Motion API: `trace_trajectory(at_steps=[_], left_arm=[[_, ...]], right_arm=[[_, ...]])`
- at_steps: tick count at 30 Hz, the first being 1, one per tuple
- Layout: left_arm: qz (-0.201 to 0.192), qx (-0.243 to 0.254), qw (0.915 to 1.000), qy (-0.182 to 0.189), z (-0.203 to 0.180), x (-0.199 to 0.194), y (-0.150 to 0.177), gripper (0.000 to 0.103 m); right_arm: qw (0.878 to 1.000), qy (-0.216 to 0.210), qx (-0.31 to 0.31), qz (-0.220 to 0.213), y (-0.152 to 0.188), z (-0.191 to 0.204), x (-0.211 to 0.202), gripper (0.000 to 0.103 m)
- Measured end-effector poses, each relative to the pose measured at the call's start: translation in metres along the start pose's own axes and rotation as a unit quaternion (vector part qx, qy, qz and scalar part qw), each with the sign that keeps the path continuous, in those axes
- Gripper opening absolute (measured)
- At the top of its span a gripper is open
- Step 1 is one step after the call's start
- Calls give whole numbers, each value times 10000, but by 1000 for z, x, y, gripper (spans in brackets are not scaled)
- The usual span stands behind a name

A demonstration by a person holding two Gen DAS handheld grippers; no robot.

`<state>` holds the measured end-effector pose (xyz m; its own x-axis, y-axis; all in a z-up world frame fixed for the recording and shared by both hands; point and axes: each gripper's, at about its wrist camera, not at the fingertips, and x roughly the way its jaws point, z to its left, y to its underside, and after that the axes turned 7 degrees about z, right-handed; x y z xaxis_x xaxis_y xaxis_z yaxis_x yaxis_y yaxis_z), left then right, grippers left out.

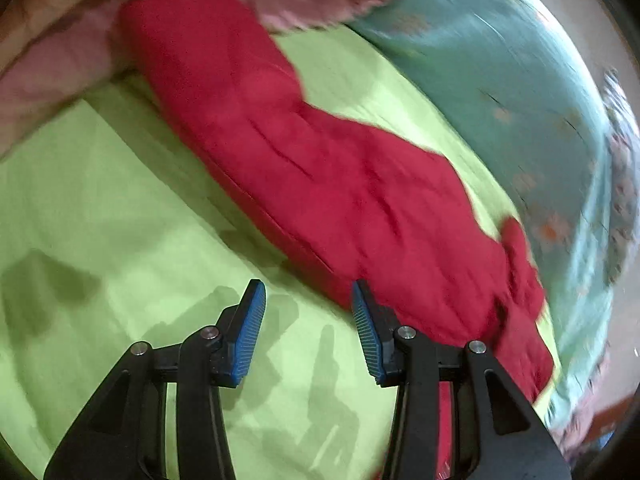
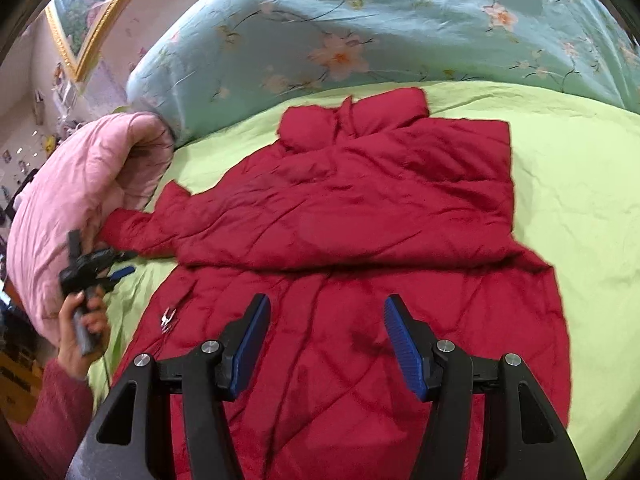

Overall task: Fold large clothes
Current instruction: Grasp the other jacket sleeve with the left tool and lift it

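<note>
Green bedsheet (image 2: 580, 184) carries red quilted jacket (image 2: 360, 208), partly folded. Left gripper (image 1: 308, 320) beside jacket, right gripper (image 2: 326, 340) above it: both open, empty.

The bed (image 2: 580, 184) is covered by a lime-green sheet (image 1: 100, 200), creased in places. A red quilted jacket (image 2: 360, 216) lies directly on the sheet, spread flat, collar toward the far side, one sleeve reaching toward the left edge. A teal floral duvet (image 2: 360, 32) is bunched along the far side of the bed. A pink padded garment (image 2: 80, 184) is heaped at the left, beside the jacket's sleeve.
</note>
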<state>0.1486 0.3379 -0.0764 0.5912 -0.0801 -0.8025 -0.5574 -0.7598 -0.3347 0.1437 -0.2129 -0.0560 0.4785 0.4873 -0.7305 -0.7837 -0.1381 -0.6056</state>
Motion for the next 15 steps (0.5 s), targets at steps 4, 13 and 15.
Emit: trace_trajectory(at_steps=[4, 13, 15], left_arm=[[-188, -517, 9984, 144, 20, 5, -27, 43], [-298, -640, 9970, 314, 24, 16, -63, 27], [-342, -472, 9978, 320, 19, 13, -61, 9]], right_arm=[[10000, -19, -2, 56, 3, 1, -1, 61], [9997, -3, 113, 233, 10, -8, 7, 61], [9996, -39, 128, 255, 12, -8, 7, 61]])
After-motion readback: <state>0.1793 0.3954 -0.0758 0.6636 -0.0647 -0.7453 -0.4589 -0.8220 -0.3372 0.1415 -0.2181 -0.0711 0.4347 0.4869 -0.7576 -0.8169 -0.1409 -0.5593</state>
